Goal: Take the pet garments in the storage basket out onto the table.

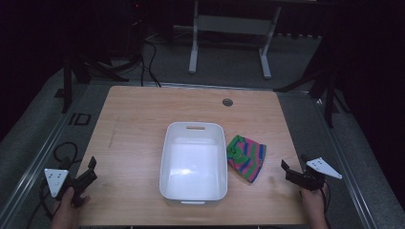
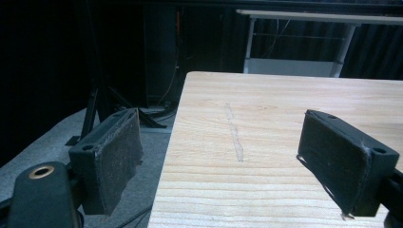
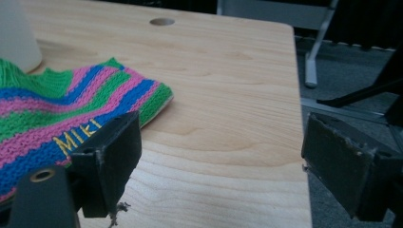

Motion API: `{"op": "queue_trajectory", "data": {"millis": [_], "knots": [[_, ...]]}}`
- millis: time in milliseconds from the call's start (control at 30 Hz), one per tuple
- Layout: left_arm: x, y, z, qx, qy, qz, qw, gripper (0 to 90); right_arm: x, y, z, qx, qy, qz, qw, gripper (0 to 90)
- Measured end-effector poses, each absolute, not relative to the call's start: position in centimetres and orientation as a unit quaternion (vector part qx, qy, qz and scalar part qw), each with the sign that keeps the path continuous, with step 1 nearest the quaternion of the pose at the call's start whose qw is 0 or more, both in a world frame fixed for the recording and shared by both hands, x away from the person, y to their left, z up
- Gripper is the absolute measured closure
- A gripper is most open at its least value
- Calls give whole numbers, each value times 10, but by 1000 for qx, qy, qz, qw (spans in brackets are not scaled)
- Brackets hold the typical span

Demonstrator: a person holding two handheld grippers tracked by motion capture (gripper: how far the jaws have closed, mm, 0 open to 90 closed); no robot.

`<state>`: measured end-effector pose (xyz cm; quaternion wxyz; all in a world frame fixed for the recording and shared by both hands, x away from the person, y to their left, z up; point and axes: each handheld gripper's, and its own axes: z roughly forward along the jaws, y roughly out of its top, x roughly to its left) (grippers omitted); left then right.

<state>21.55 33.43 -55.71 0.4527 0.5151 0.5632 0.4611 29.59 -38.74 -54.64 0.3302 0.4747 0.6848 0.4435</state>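
White tub (image 1: 193, 162) sits mid tabletop (image 1: 138, 119), nearer front edge. Striped knit cloth (image 1: 246, 158) lies just right of it. Left gripper (image 1: 83, 177) & right gripper (image 1: 292, 172) at front corners, fingers spread, holding nothing.

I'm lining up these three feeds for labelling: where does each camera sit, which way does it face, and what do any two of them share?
High view: above the person's side, facing forward and down on the table, white tub and striped knit cloth; both hands, left gripper and right gripper show.
Left gripper view: rides the left gripper, facing the table's left edge and a faint scratch; open jaws show.
Right gripper view: rides the right gripper, facing the cloth and cable hole; open jaws show.
Shared: high and right gripper views share cloth and hole.
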Motion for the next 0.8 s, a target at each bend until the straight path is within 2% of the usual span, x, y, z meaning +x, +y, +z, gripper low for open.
{"op": "queue_trajectory", "data": {"millis": [333, 800], "knots": [[215, 334, -557, 517, 562, 461, 452, 151, 274, -397, -550, 505, 629, 455, 377, 140], [215, 334, -557, 518, 560, 462, 452, 151, 265, -407, -555, 514, 615, 458, 384, 140]]}}
